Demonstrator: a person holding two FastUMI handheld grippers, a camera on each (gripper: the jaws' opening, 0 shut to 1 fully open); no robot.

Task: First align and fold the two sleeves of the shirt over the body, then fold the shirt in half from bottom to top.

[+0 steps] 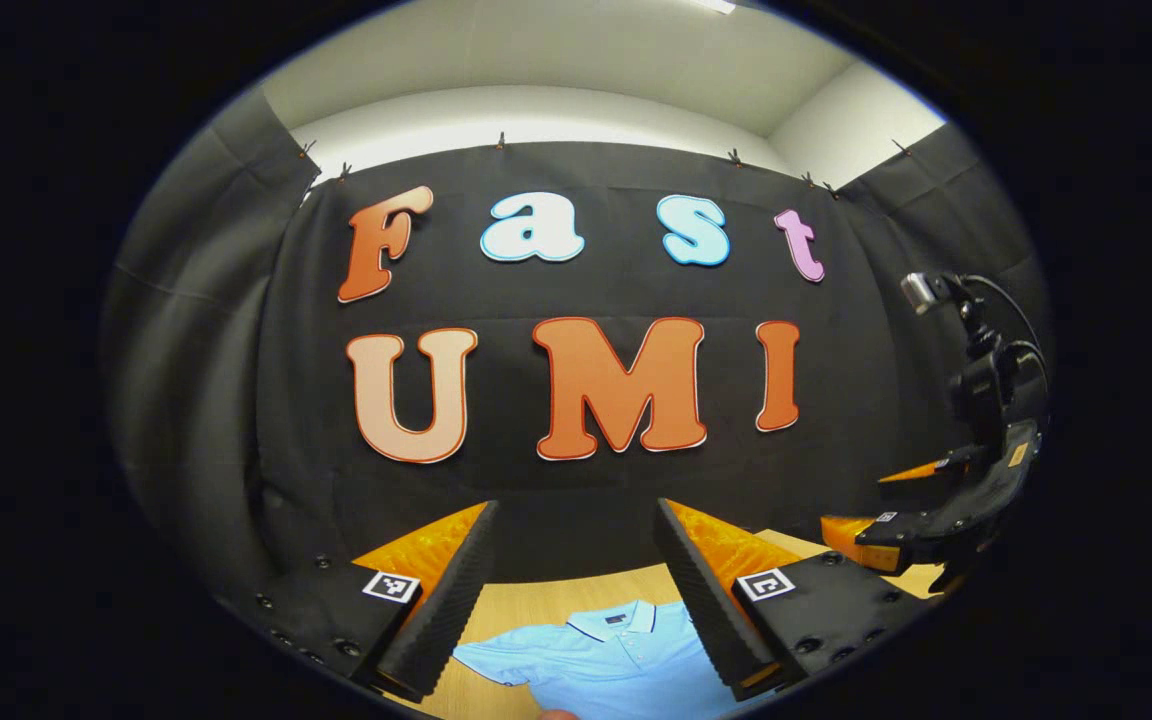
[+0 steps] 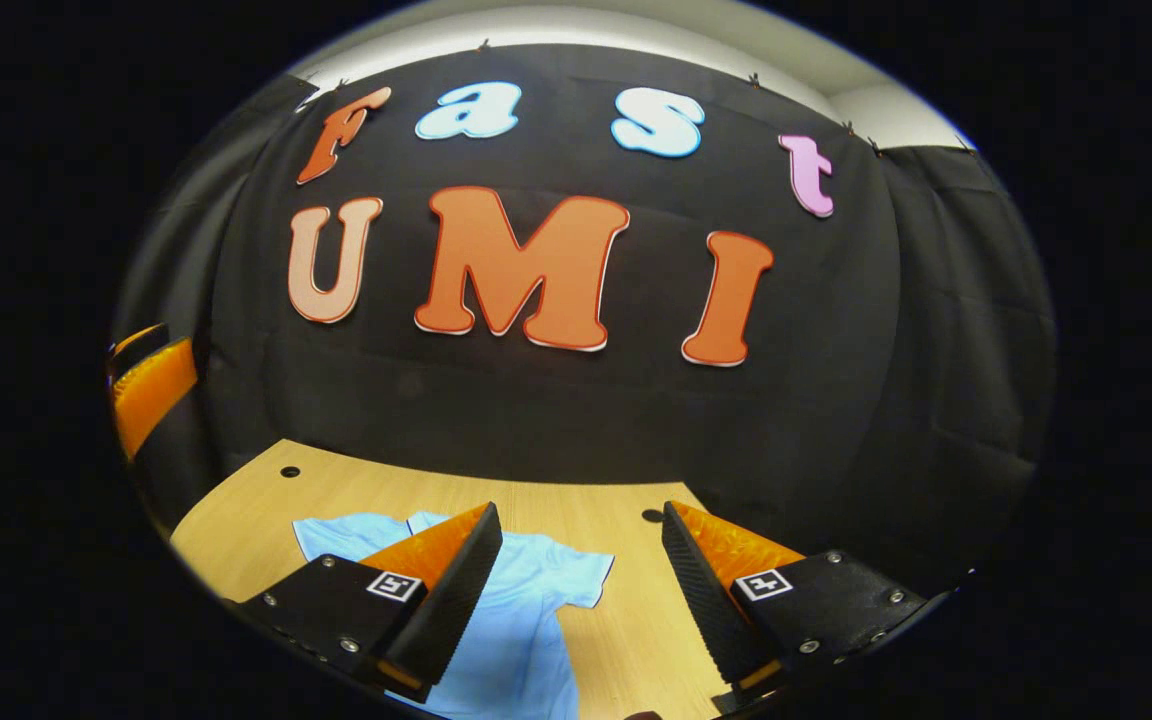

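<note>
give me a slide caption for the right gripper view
Open right claw held above a light blue shirt lying flat on the wooden table.

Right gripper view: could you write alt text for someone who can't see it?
A light blue shirt lies flat on a wooden table, one short sleeve spread out to the side. The right gripper hovers above it with its jaws wide apart, holding nothing; black cloth hangs behind the table.

Wood table point(image 2: 626, 620) — shirt point(image 2: 526, 610) flat.
</note>
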